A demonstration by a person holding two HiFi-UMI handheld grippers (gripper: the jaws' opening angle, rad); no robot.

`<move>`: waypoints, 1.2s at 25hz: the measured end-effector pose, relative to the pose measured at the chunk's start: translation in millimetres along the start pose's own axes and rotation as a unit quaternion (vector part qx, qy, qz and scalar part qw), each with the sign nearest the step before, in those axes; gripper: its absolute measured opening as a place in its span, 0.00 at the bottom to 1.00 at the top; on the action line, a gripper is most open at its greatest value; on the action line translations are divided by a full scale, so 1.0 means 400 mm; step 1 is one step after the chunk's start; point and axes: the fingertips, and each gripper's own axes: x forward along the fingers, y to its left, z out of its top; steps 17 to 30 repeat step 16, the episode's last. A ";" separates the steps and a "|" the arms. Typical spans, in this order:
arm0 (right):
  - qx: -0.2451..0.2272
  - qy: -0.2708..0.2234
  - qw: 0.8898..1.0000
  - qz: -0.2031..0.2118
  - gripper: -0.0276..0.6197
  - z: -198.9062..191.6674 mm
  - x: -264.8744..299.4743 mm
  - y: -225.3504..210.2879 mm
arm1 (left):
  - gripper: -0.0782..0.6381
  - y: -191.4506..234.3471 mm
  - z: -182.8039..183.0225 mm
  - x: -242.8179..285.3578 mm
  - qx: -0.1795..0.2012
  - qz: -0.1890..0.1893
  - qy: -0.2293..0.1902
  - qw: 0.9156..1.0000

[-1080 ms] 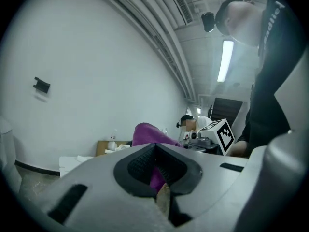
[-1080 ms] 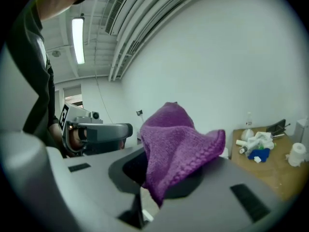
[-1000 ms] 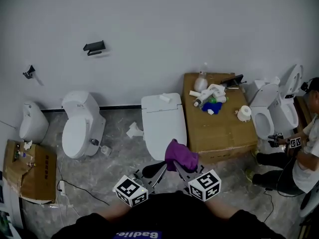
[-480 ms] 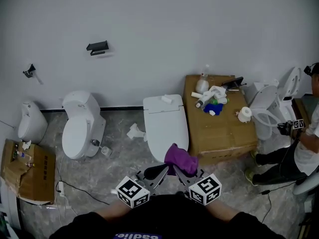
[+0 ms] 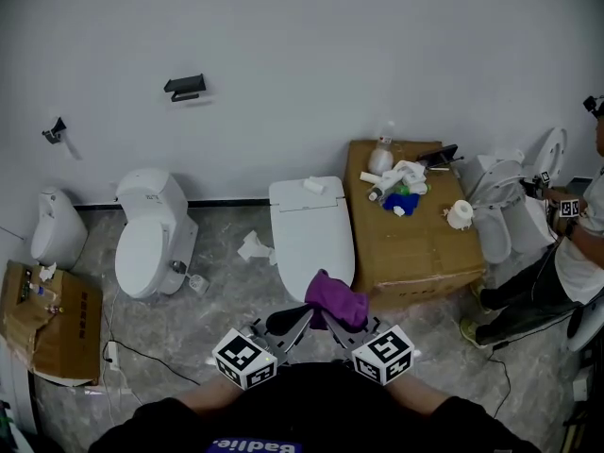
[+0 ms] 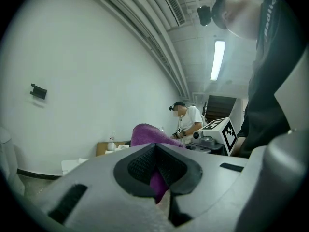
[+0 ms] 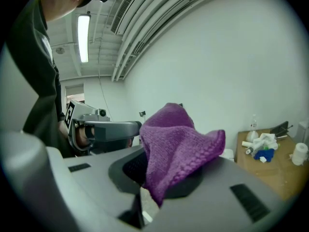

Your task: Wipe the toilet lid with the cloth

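Note:
The white toilet stands in the middle of the head view with its lid down. A purple cloth hangs in front of its near end, and my right gripper is shut on it. In the right gripper view the cloth bulges up over the pads of the right gripper. My left gripper is close beside it on the left, shut, with nothing held. In the left gripper view the left gripper has its pads together, and the cloth shows just beyond them.
A cardboard box with bottles and rags on top stands right of the toilet. A second toilet and a small white fixture are at the left. Crumpled paper lies on the floor. A person works at another toilet far right.
Both grippers and the cloth have drifted a little to the left in the head view. The person at the far right has risen from a crouch and now reaches for that toilet.

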 end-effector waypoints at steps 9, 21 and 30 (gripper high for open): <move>0.003 0.005 1.000 -0.001 0.13 -0.014 -0.006 0.004 | 0.13 -0.019 -0.005 0.004 0.005 -0.008 0.003 1.000; 0.005 0.001 1.000 -0.004 0.13 -0.012 -0.020 0.003 | 0.13 -0.033 -0.004 0.011 0.013 -0.012 0.002 1.000; 0.005 0.001 1.000 -0.004 0.13 -0.012 -0.020 0.003 | 0.13 -0.033 -0.004 0.011 0.013 -0.012 0.002 1.000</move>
